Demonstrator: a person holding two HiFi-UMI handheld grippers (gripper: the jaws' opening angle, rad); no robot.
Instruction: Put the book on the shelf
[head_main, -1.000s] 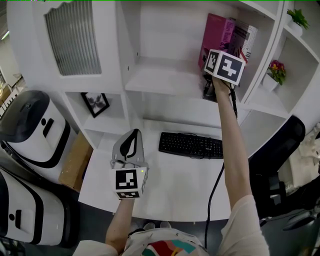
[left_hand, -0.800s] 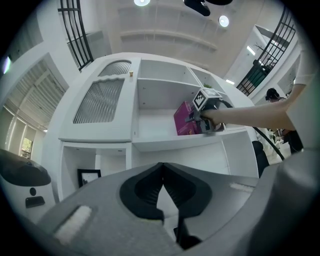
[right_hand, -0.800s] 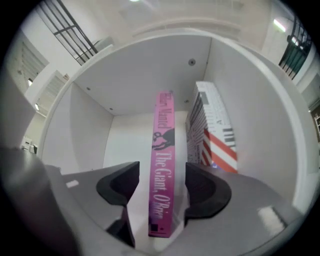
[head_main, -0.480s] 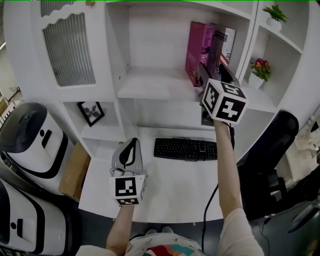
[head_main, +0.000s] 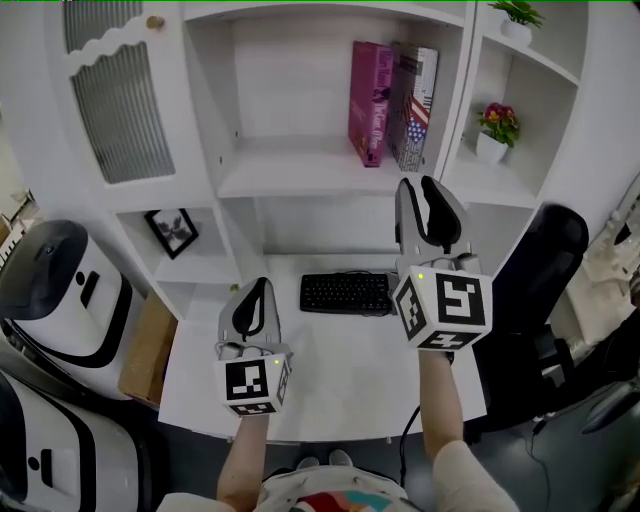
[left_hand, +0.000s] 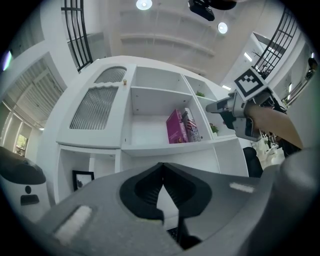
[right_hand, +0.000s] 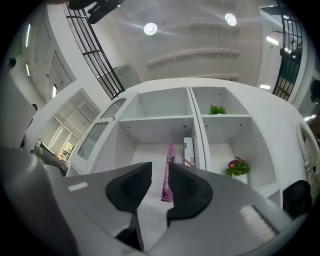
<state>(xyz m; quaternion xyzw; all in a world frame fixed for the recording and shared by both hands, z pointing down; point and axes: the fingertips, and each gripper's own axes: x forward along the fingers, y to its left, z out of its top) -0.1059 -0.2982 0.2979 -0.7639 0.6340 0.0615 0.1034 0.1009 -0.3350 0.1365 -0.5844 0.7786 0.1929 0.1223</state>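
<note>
A pink book (head_main: 368, 98) stands upright on the white shelf (head_main: 290, 175), beside a book with a flag-patterned cover (head_main: 412, 95). My right gripper (head_main: 420, 190) hovers above the desk, below and in front of that shelf, apart from the books. Its jaws have just been closing; a narrow gap remains and nothing is between them. In the right gripper view the pink book (right_hand: 168, 155) shows far off past the right gripper (right_hand: 159, 172). My left gripper (head_main: 257, 286) is shut and empty over the desk's left part. In the left gripper view the left gripper (left_hand: 161, 169) points at the pink book (left_hand: 176, 127).
A black keyboard (head_main: 345, 293) lies on the white desk (head_main: 340, 380). A potted flower (head_main: 497, 128) and a green plant (head_main: 517, 12) sit in the right compartments. A framed picture (head_main: 170, 228) is lower left, a black chair (head_main: 545, 265) right, white machines (head_main: 60, 280) left.
My right gripper has drawn back from the shelf, down and toward me, leaving the books standing there. Its jaws have narrowed. The left gripper has shifted only slightly.
</note>
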